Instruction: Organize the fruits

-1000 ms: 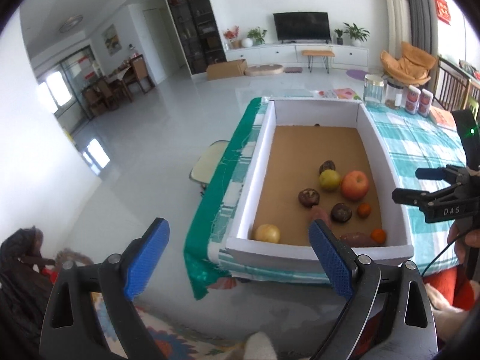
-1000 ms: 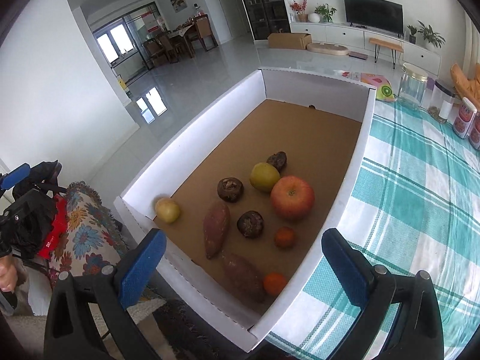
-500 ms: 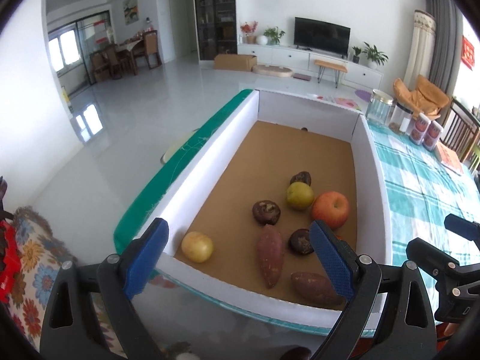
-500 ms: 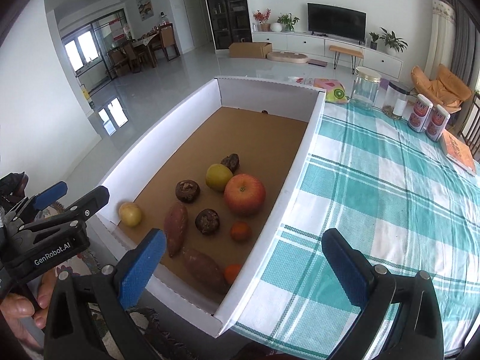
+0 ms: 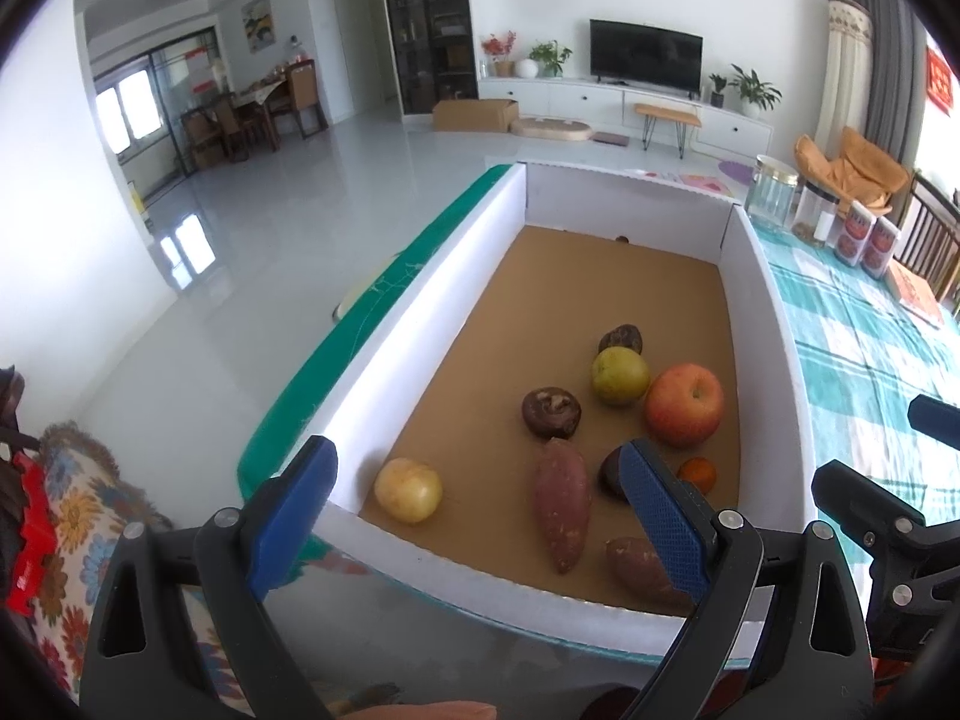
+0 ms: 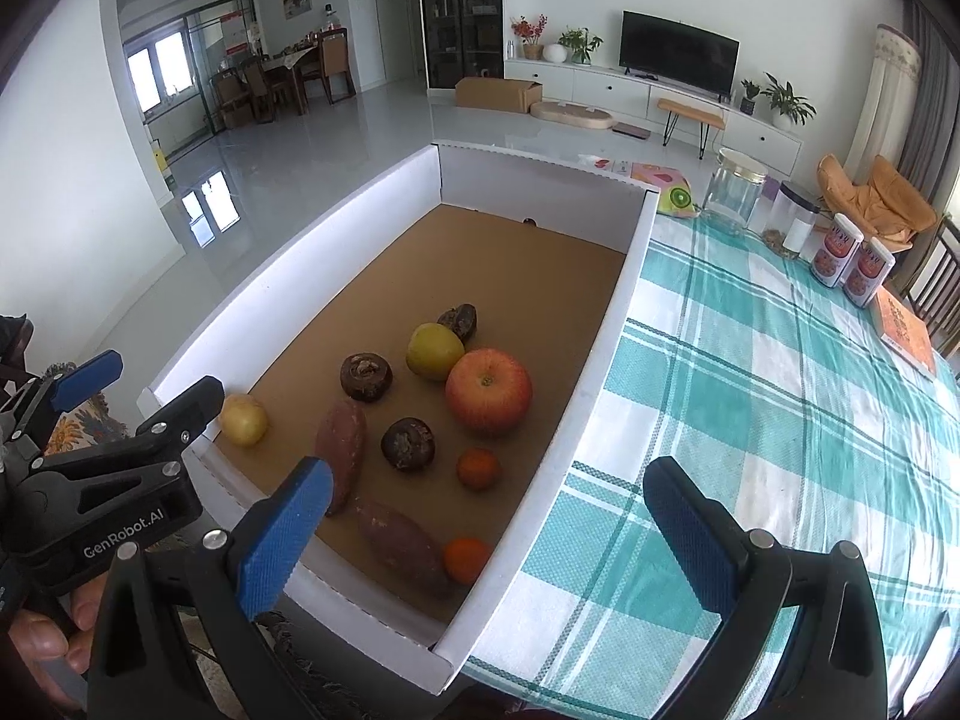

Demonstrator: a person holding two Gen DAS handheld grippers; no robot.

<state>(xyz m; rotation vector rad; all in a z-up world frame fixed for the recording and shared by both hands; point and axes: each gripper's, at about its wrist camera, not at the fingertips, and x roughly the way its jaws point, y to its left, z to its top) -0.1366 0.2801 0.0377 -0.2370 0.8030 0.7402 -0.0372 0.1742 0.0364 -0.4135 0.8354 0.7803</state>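
Above the box's (image 5: 420,324) near edge — left gripper (image 5: 480,516) and right gripper (image 6: 486,531), both wide apart, empty.

Both views were bright, daylit from the far-left windows (image 6: 159,75); glare patches sat on the glossy floor (image 5: 186,252). The box's left wall (image 5: 420,324) was overexposed. Shadows under the fruit were soft. Strong fisheye bending, black vignette at the corners. Focus was sharp; near gripper edges were slightly soft.
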